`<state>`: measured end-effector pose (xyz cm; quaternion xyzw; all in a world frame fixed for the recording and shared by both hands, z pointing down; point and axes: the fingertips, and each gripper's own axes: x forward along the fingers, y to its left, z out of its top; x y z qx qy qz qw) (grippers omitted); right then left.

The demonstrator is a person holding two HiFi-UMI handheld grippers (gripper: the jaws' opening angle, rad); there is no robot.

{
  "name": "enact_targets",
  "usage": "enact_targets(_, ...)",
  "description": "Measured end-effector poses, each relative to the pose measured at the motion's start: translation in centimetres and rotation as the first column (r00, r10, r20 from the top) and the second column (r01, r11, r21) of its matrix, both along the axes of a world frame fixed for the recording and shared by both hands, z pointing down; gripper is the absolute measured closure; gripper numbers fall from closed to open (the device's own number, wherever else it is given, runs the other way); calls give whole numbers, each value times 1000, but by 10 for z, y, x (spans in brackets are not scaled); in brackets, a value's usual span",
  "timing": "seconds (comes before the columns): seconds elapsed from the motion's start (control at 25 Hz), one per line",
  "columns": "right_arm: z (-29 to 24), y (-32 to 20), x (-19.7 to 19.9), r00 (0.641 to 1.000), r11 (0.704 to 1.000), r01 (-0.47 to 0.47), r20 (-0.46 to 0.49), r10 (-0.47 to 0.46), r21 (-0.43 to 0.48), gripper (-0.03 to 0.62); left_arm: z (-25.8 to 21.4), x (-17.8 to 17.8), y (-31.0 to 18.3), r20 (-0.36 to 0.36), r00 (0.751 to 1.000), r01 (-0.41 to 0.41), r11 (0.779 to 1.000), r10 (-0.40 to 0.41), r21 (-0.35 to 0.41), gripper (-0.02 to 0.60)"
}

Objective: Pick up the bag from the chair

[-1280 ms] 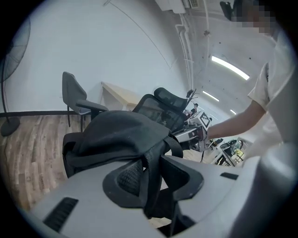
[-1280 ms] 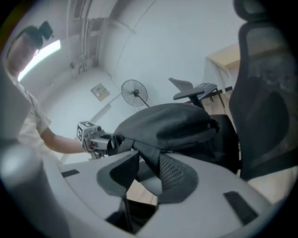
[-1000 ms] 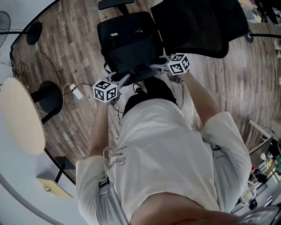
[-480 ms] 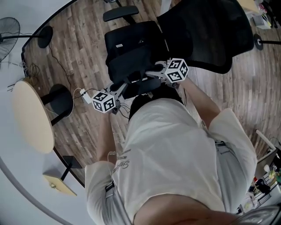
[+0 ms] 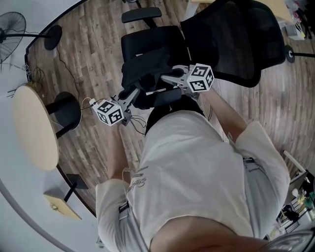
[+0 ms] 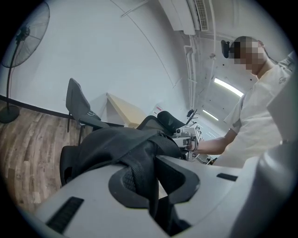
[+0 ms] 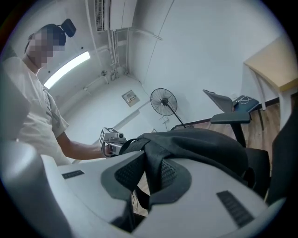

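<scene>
The left claw is clenched on a black strap of the bag, the webbing being pinched between its dark pads. The right claw is clamped on a second strap of the same bag. Its jaws have just been closing, and the strap is pressed between them, so only a narrow gap is left. The bag is held slung between the two claws over the seat of the chair. Whether the seat is touched by it cannot be told.

Counted from the left in the head view, there are one standing fan, one round desk, two claws, one black bag and one office chair. One armrest of that chair is shown. One person in a white shirt fills the lower half of that view.
</scene>
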<state>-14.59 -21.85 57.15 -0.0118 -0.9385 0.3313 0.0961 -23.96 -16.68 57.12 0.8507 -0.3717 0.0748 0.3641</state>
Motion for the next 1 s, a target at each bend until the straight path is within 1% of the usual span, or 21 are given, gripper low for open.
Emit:
enact_targets(0.16,-17,-3,-5,999,998,-53,7,53,14,559,-18,-8,-7,-3,999,-50,998,50,41,529)
enact_targets(0.32,-32,-5,-4,995,994,-101,2,101,39,560,-34,-9,-13,2,994,-105,991,105,78,529)
enact_targets(0.4,-40,-4,-1,992,991,-126,5,126,50,562,-43,-6,-12,11,990,-143,985,143,99,529)
enact_targets(0.52,-50,-1,1,987,984,-159,5,160,74,562,-55,-3,-7,34,978,-208,969,206,132,529)
enact_targets(0.6,-59,-4,2,983,978,-181,7,181,104,563,-65,-3,-9,47,972,-233,959,228,160,529)
enact_targets(0.76,-86,-13,3,978,965,-211,33,208,159,566,-94,-1,-20,89,971,-237,940,221,246,529)
enact_targets(0.92,-121,-13,8,973,949,-231,81,218,214,566,-127,2,-22,149,968,-243,911,203,334,529)
enact_targets(1.0,-138,-23,9,970,936,-240,98,222,259,566,-142,4,-32,175,965,-250,896,197,368,529)
